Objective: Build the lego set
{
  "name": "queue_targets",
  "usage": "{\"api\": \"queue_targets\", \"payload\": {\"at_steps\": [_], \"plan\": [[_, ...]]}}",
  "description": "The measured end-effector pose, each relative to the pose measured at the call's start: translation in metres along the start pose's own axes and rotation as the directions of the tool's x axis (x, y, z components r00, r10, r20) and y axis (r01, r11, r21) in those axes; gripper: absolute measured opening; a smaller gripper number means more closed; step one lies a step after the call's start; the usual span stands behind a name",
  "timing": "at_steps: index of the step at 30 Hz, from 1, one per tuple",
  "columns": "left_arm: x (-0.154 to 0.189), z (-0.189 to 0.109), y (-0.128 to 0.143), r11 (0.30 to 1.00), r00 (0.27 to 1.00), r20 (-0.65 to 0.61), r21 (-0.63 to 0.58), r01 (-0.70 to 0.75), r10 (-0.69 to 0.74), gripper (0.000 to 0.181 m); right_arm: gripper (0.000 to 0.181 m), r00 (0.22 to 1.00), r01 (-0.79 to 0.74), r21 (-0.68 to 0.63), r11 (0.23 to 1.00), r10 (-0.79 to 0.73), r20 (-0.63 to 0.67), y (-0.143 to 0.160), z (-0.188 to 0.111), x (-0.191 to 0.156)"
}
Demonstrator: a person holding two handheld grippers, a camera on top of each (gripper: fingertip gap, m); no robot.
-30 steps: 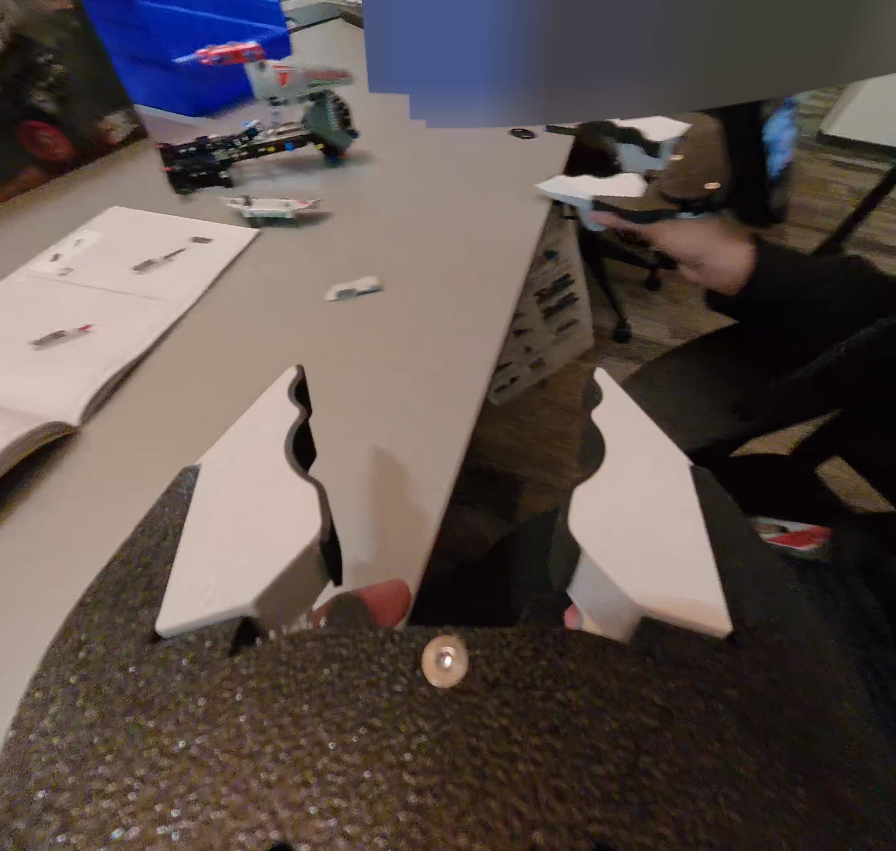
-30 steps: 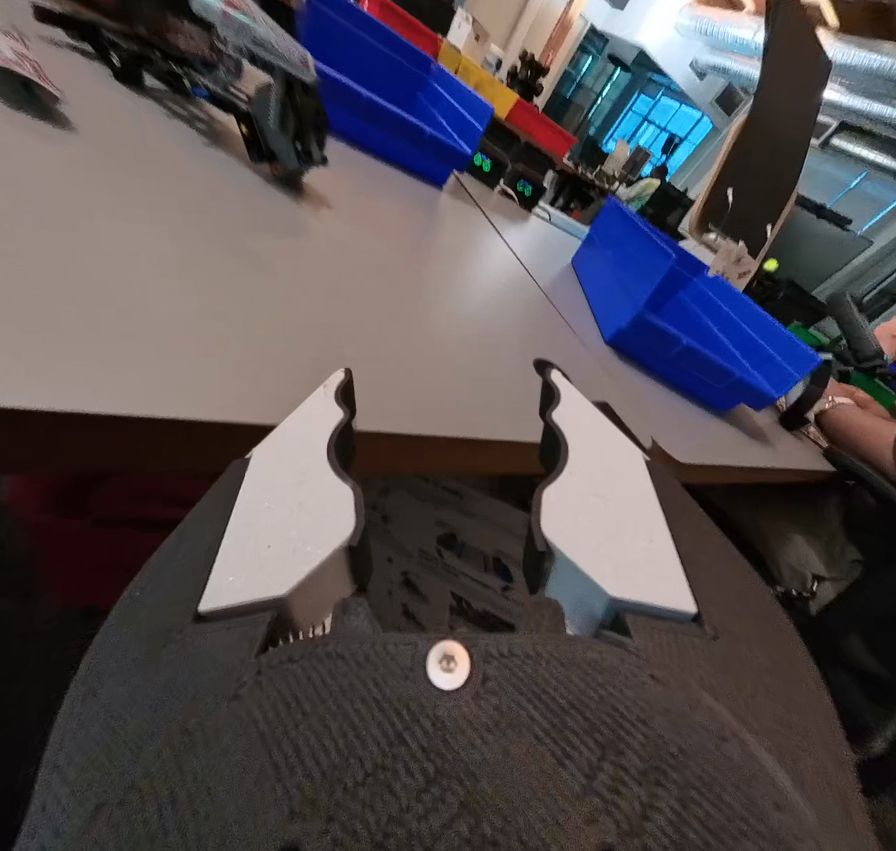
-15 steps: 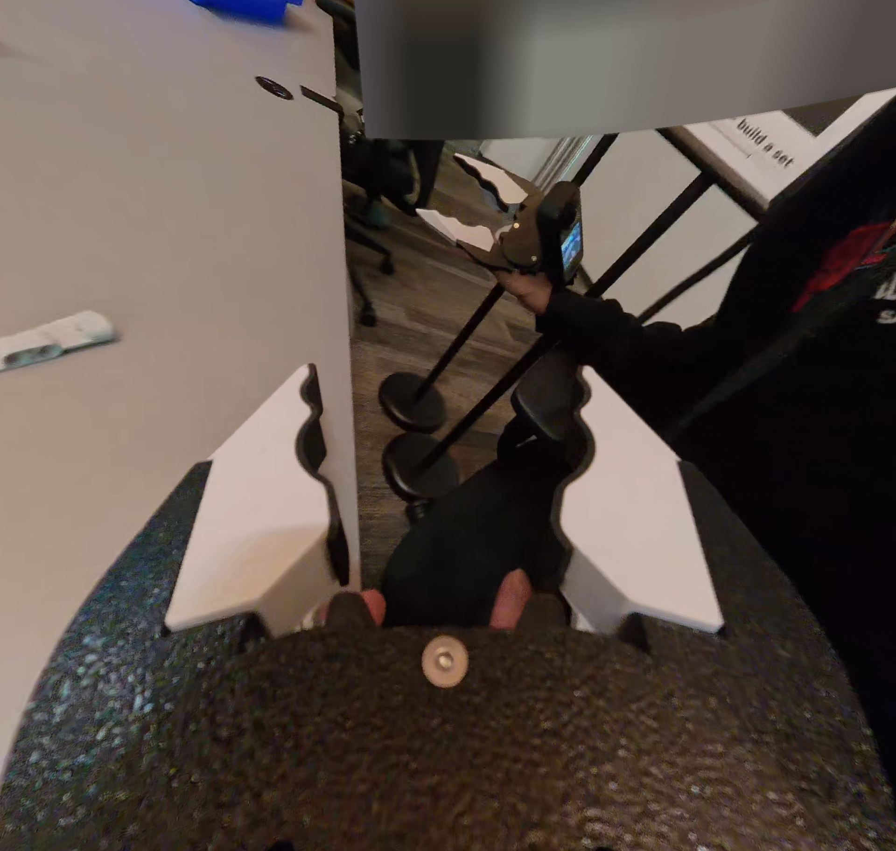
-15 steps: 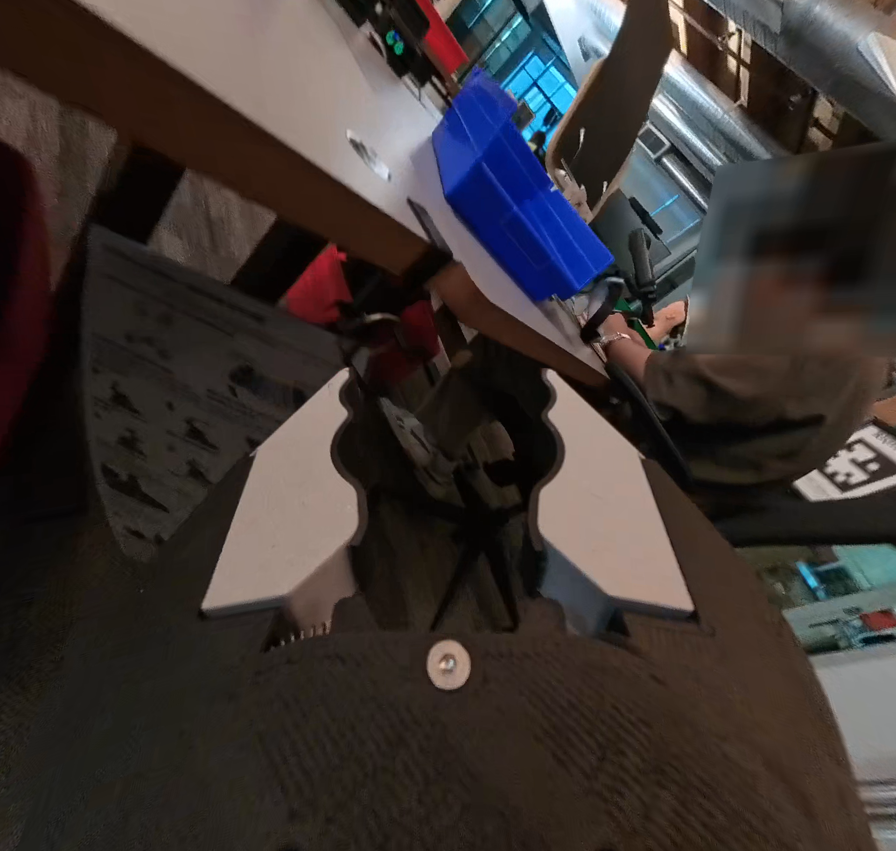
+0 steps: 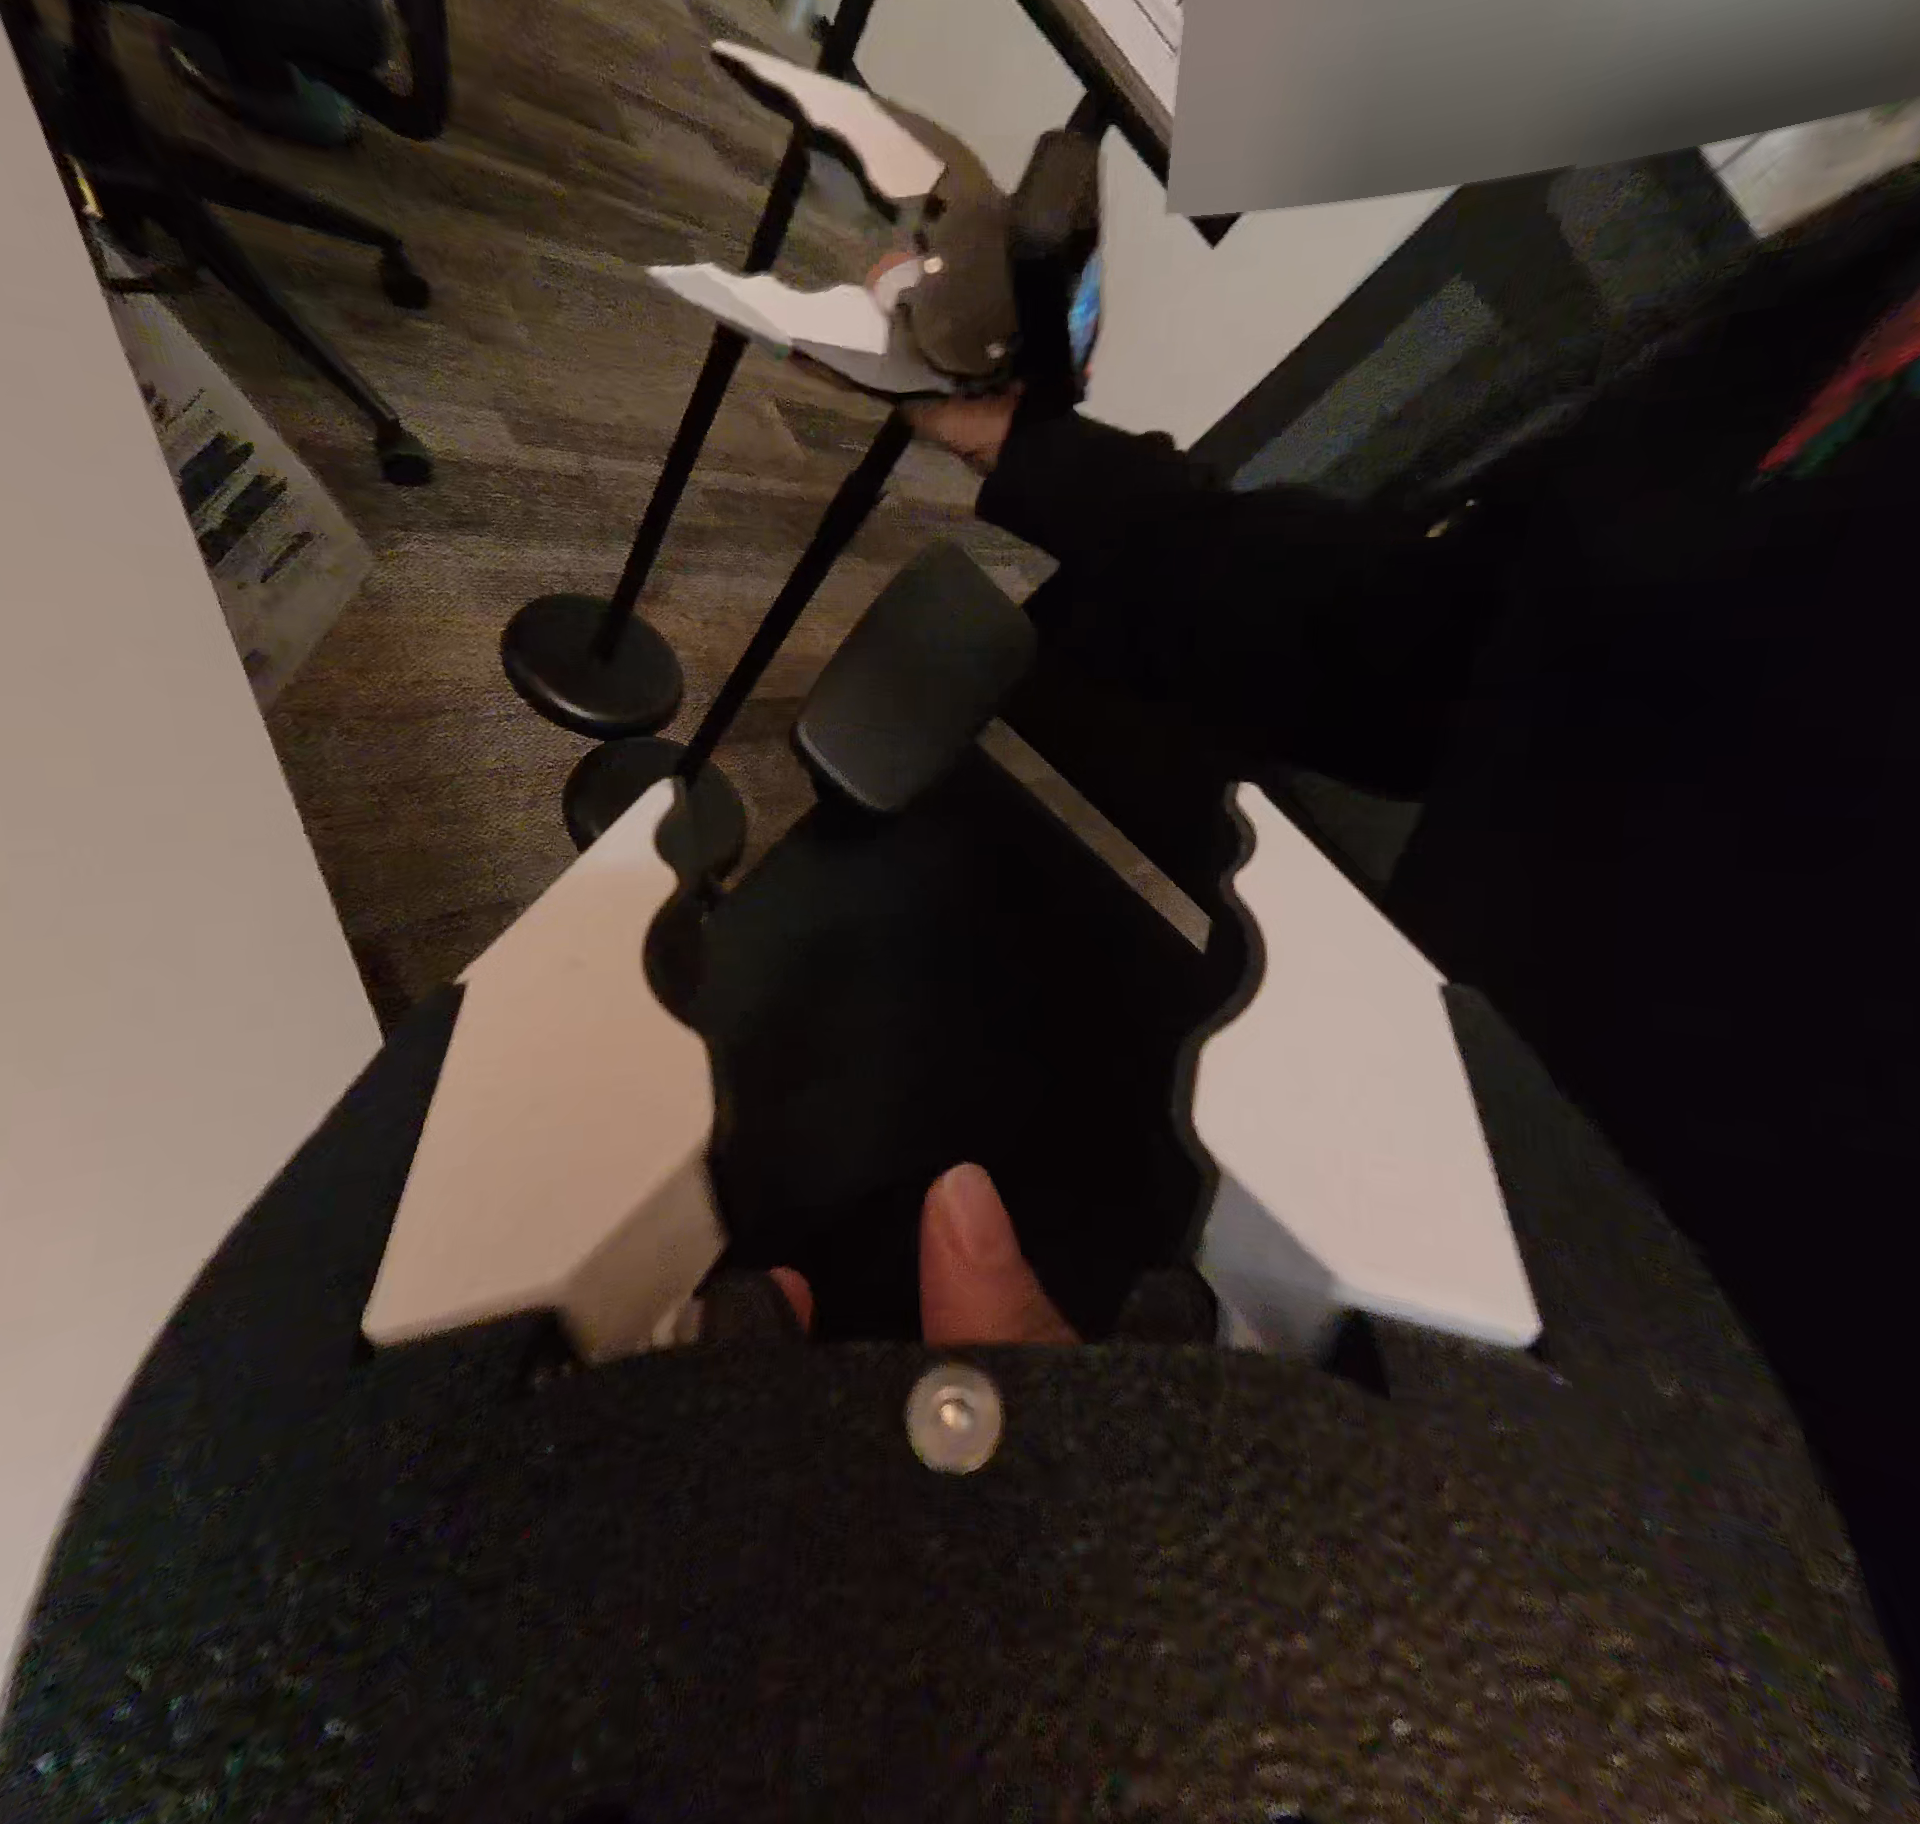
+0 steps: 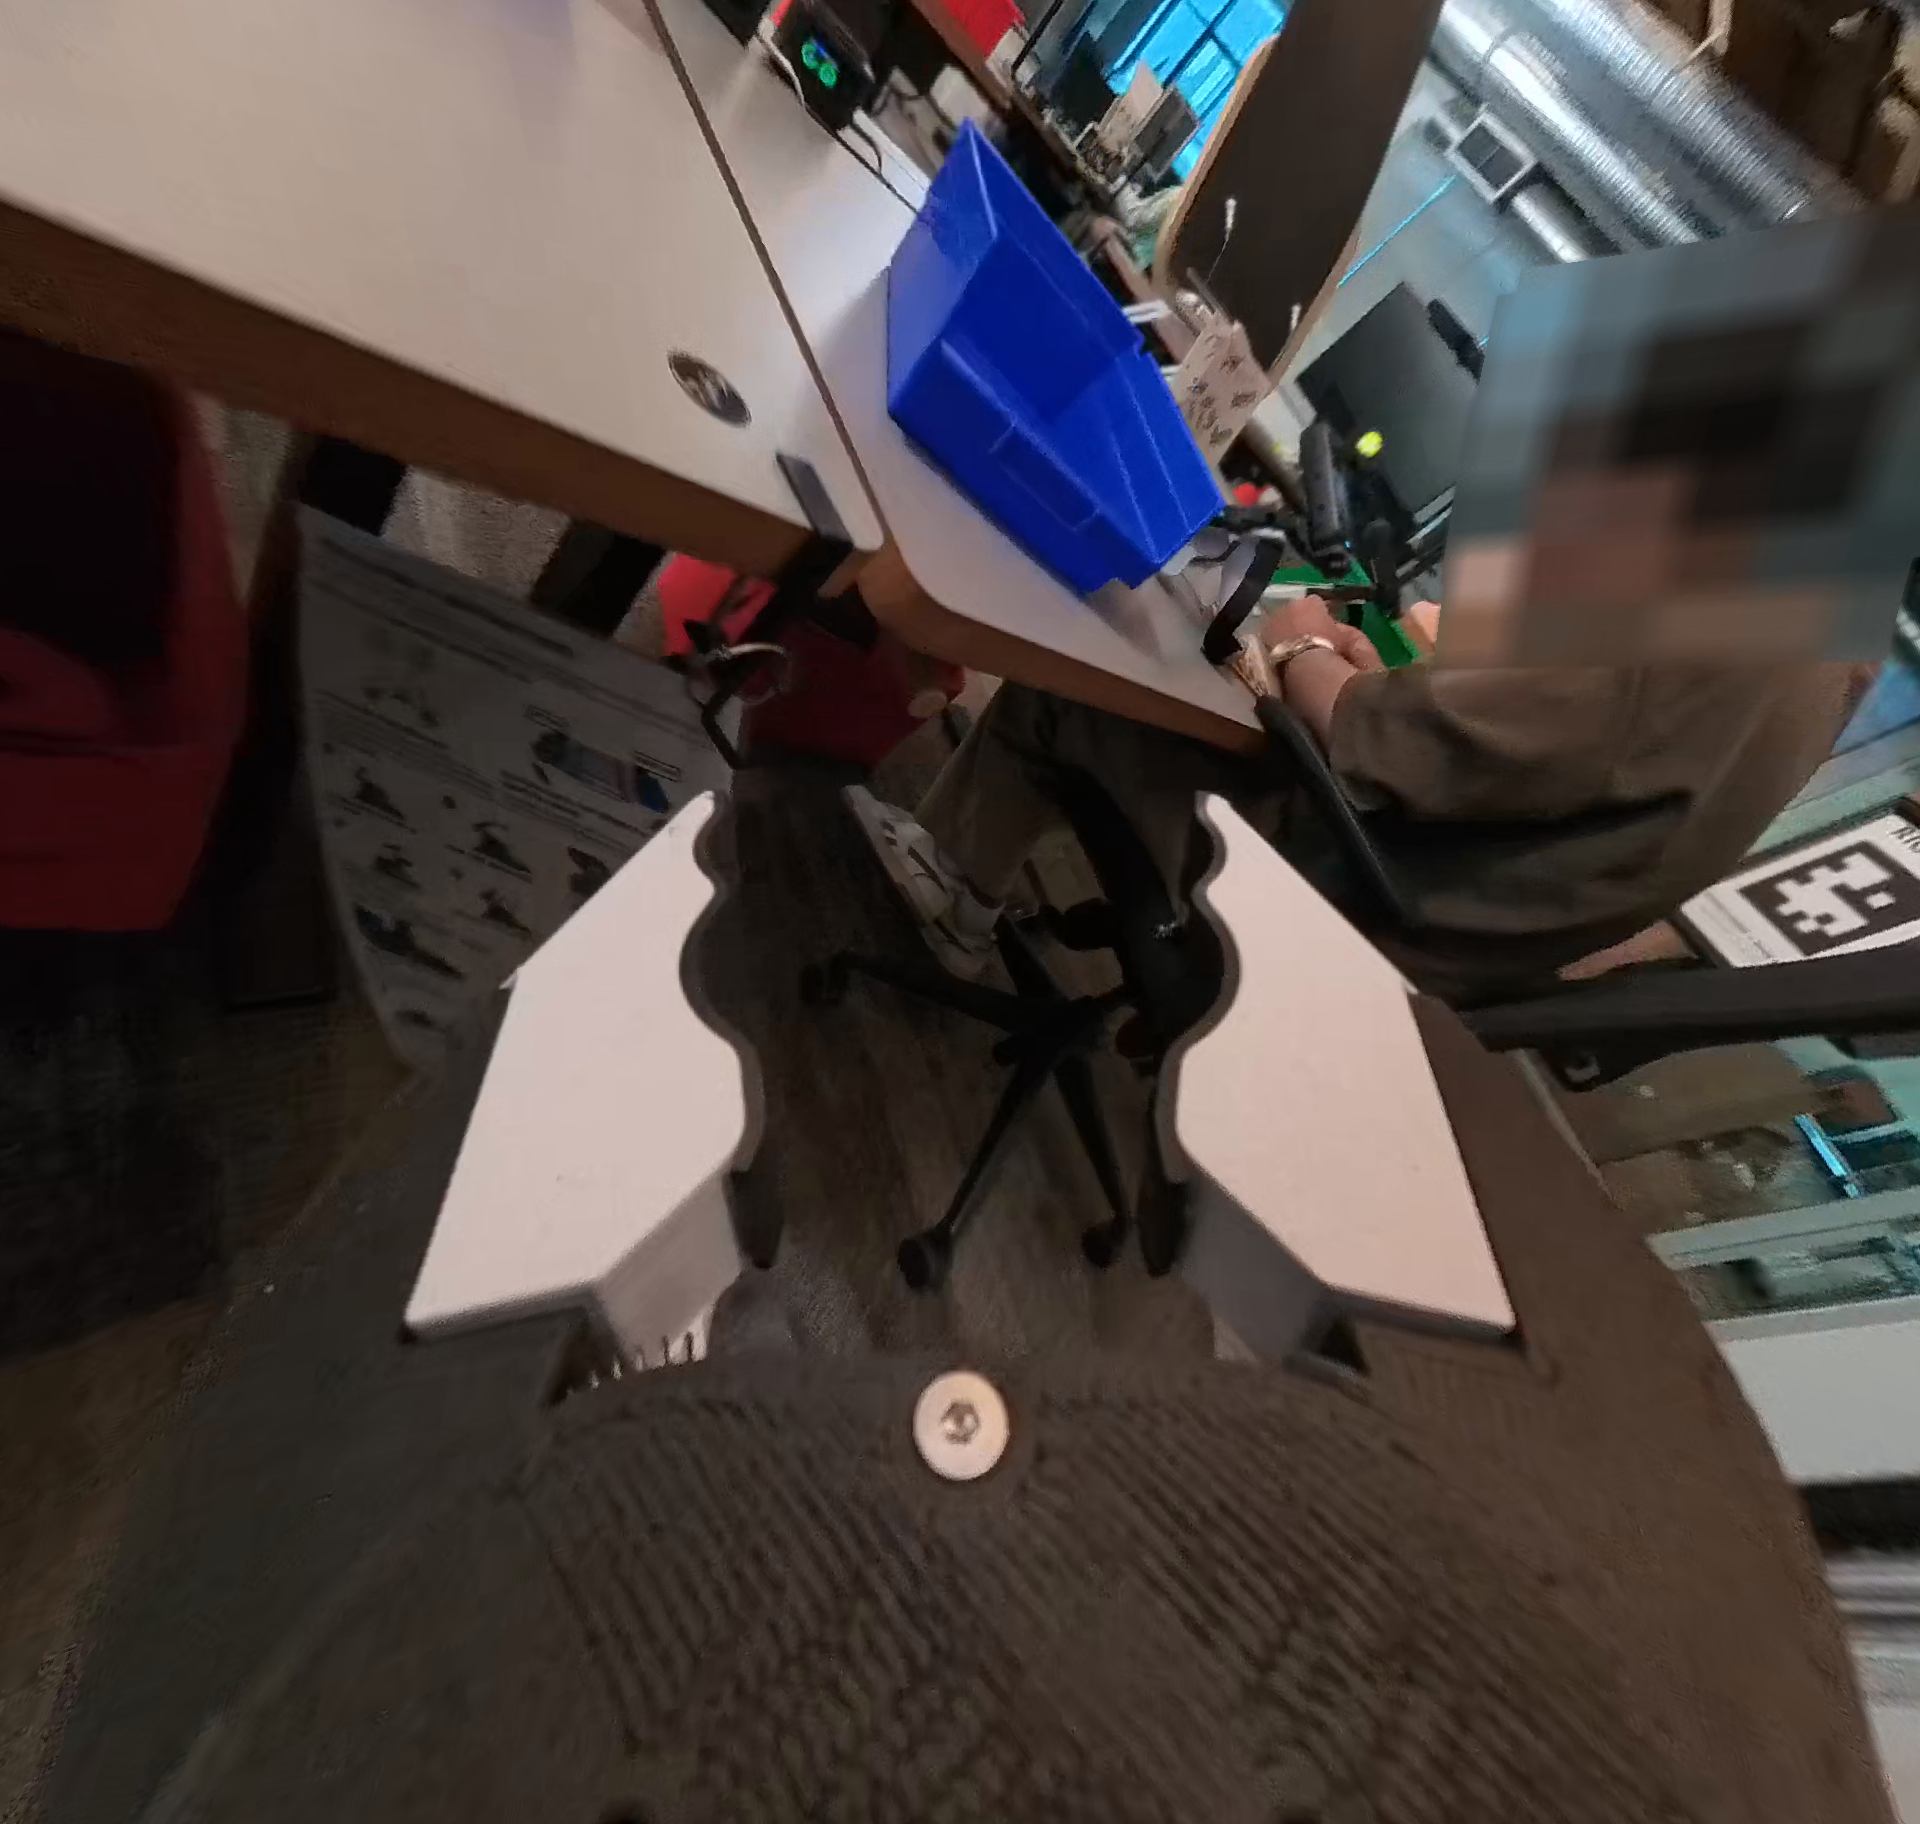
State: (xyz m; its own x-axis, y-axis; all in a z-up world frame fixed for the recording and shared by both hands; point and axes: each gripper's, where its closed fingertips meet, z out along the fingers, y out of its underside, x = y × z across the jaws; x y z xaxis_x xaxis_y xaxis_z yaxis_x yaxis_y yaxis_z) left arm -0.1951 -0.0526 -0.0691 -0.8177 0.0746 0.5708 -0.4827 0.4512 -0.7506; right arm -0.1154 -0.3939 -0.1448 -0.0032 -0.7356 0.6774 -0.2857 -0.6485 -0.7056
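No lego piece shows in either view now. My left gripper [image 5: 951, 818] is open and empty, off the table's edge [image 5: 125, 631], pointing down at a dark chair armrest [image 5: 914, 678] and the floor. My right gripper [image 6: 956, 818] is open and empty, held below the table [image 6: 416, 216], pointing at the floor and a chair base. The right gripper also shows in the left wrist view [image 5: 758, 174], open, held in a hand with a dark sleeve.
A blue bin [image 6: 1039, 382] stands on the neighbouring table. A person in an olive sleeve [image 6: 1507, 766] sits there on a chair [image 6: 1039, 1078]. A printed sheet [image 6: 457, 766] leans under the table. Two black stand bases [image 5: 592, 673] are on the floor. There is about 35 cm between the tips of the two grippers.
Both grippers have swung away from the table and down towards the floor. The lego model, the booklet and the loose pieces have left both views. Both grippers stay open.
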Motion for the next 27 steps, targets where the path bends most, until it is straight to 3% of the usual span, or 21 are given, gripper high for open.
{"api": "queue_targets", "payload": {"at_steps": [1, 6, 12, 16, 18, 21, 24, 27], "plan": [[0.004, -0.006, -0.001, 1.000, 1.000, -0.011, -0.013, -0.002, 0.002, 0.097, 0.085, 1.000, -0.011, -0.018, 1.000, 0.012, 0.010, -0.013, -0.019, 0.004], [0.010, -0.043, -0.001, 0.999, 1.000, -0.001, -0.035, -0.013, 0.013, 0.096, 0.083, 0.994, -0.083, -0.222, 0.971, 0.097, 0.049, -0.039, -0.126, -0.004], [-0.001, -0.069, 0.013, 1.000, 0.998, 0.056, 0.008, 0.025, -0.025, 0.096, 0.079, 0.972, -0.176, -0.513, 0.840, 0.230, 0.044, -0.010, -0.260, -0.079], [-0.021, -0.066, 0.025, 0.997, 0.993, 0.100, 0.043, 0.064, -0.068, 0.096, 0.076, 0.945, -0.271, -0.616, 0.740, 0.327, -0.024, 0.008, -0.314, -0.119], [-0.032, -0.067, 0.027, 0.997, 0.990, 0.131, 0.055, 0.053, -0.060, 0.096, 0.074, 0.938, -0.309, -0.596, 0.741, 0.341, -0.062, 0.008, -0.313, -0.118], [-0.057, -0.072, 0.022, 0.995, 0.974, 0.226, 0.101, -0.014, -0.009, 0.097, 0.068, 0.961, -0.269, -0.468, 0.842, 0.268, -0.071, -0.010, -0.270, -0.103], [-0.085, -0.076, 0.015, 0.989, 0.948, 0.317, 0.140, -0.045, -0.002, 0.098, 0.064, 0.982, -0.172, -0.396, 0.902, 0.124, -0.146, -0.013, -0.199, -0.079], [-0.110, -0.078, -0.003, 0.974, 0.902, 0.425, 0.164, -0.154, 0.071, 0.100, 0.057, 0.980, 0.071, -0.380, 0.922, -0.134, -0.145, -0.008, -0.113, -0.066]]}}
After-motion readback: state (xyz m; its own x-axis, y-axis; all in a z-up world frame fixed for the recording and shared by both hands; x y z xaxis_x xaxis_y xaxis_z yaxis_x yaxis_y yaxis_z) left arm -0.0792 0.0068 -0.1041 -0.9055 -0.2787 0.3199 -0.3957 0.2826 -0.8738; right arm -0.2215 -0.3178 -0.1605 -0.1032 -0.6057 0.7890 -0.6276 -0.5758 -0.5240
